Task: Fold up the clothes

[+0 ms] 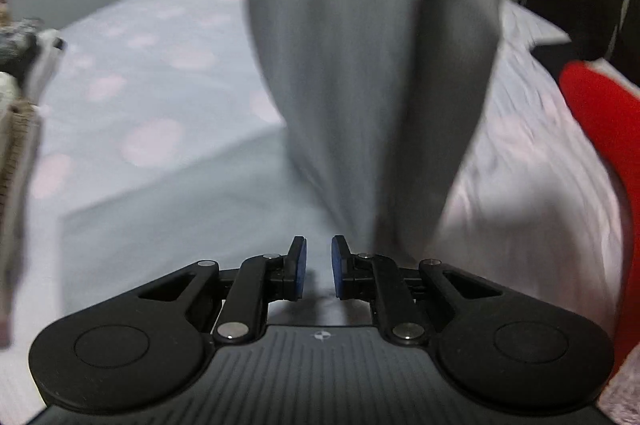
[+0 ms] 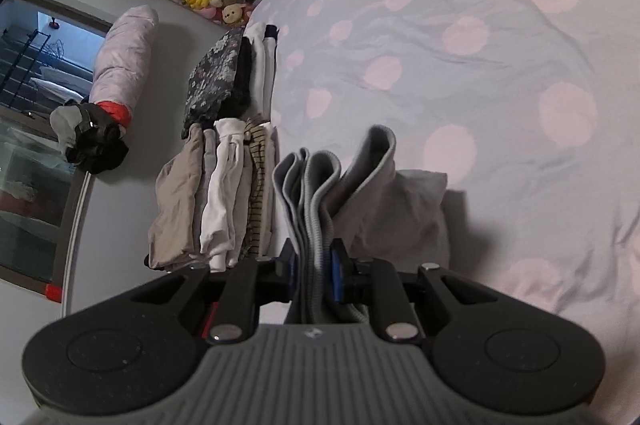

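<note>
Bed [image 2: 500, 37] with the dotted sheet is underneath everything. The grey garment [image 1: 372, 65] hangs long-axis vertical, up and just right of the left gripper [image 1: 319, 267], whose jaws are narrow with nothing in them. Right gripper [image 2: 316, 265] is clamped on its bunched ribbed edge, so it's nearer. Folded pile [image 2: 224, 193] sits left. No containers.

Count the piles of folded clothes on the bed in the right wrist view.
2. A dark-topped pile lies farther off; a beige, white and striped pile lies nearer the right tongs. Others may be hidden.
</note>
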`<state>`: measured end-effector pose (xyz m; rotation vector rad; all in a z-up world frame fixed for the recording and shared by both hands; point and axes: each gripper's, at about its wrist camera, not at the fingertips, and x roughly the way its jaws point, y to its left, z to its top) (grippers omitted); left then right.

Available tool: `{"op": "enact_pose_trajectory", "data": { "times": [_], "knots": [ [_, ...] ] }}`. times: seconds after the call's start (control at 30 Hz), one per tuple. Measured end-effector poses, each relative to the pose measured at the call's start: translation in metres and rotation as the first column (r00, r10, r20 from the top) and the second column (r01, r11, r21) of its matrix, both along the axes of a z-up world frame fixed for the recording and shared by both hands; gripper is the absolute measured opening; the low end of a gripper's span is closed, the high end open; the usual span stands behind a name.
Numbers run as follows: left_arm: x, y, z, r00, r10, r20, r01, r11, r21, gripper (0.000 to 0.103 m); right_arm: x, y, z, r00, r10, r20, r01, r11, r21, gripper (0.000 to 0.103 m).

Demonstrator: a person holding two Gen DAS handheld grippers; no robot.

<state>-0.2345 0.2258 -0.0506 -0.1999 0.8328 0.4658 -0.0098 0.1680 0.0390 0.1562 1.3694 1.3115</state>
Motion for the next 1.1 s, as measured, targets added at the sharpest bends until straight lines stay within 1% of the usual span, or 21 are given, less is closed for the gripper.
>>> {"op": "enact_pose_trajectory", "data": {
  "times": [0.1, 0.17, 0.23, 0.4, 0.5, 0.63, 0.73, 0.83, 0.97, 1.1],
  "knots": [
    [-0.03, 0.031, 0.021, 0.99, 0.133, 0.044, -0.133, 0.991, -0.002, 0.019, -0.014, 0.014, 0.001, 1.0, 0.005, 0.011, -0.005, 1.0, -0.02, 0.019],
    [-0.052, 0.055, 0.029, 0.971, 0.234, 0.053, -0.234, 0.972, -0.001, 0.019, -0.024, 0.025, -0.001, 1.0, 0.008, 0.006, -0.008, 1.0, -0.026, 0.019],
    [-0.07, 0.076, 0.031, 0.948, 0.317, 0.043, -0.316, 0.949, -0.012, 0.02, -0.036, 0.036, -0.004, 1.0, 0.016, 0.01, -0.016, 0.999, -0.031, 0.019],
    [-0.102, 0.11, 0.029, 0.904, 0.428, -0.009, -0.428, 0.903, -0.031, 0.02, -0.069, 0.065, -0.02, 0.999, 0.041, 0.005, -0.041, 0.997, -0.058, 0.019],
    [-0.113, 0.123, 0.023, 0.885, 0.465, -0.015, -0.464, 0.881, -0.087, 0.02, -0.091, 0.082, -0.031, 0.998, 0.066, 0.002, -0.066, 0.995, -0.078, 0.019],
    [-0.123, 0.135, 0.014, 0.878, 0.478, -0.009, -0.474, 0.867, -0.156, 0.02, -0.122, 0.105, -0.048, 0.994, 0.109, 0.022, -0.105, 0.988, -0.109, 0.019],
    [-0.13, 0.142, 0.007, 0.867, 0.497, -0.001, -0.488, 0.851, -0.195, 0.02, -0.144, 0.121, -0.064, 0.988, 0.144, 0.05, -0.136, 0.98, -0.149, 0.019],
    [-0.139, 0.146, 0.004, 0.854, 0.519, 0.011, -0.504, 0.834, -0.223, 0.02, -0.16, 0.134, -0.083, 0.98, 0.171, 0.1, -0.149, 0.97, -0.191, 0.019],
    [-0.147, 0.152, 0.0, 0.834, 0.551, 0.012, -0.532, 0.811, -0.242, 0.02, -0.177, 0.147, -0.105, 0.97, 0.2, 0.135, -0.165, 0.957, -0.238, 0.02],
    [-0.153, 0.158, -0.001, 0.813, 0.582, 0.019, -0.557, 0.788, -0.263, 0.02, -0.185, 0.154, -0.119, 0.968, 0.213, 0.132, -0.175, 0.951, -0.253, 0.028]
  ]
}}
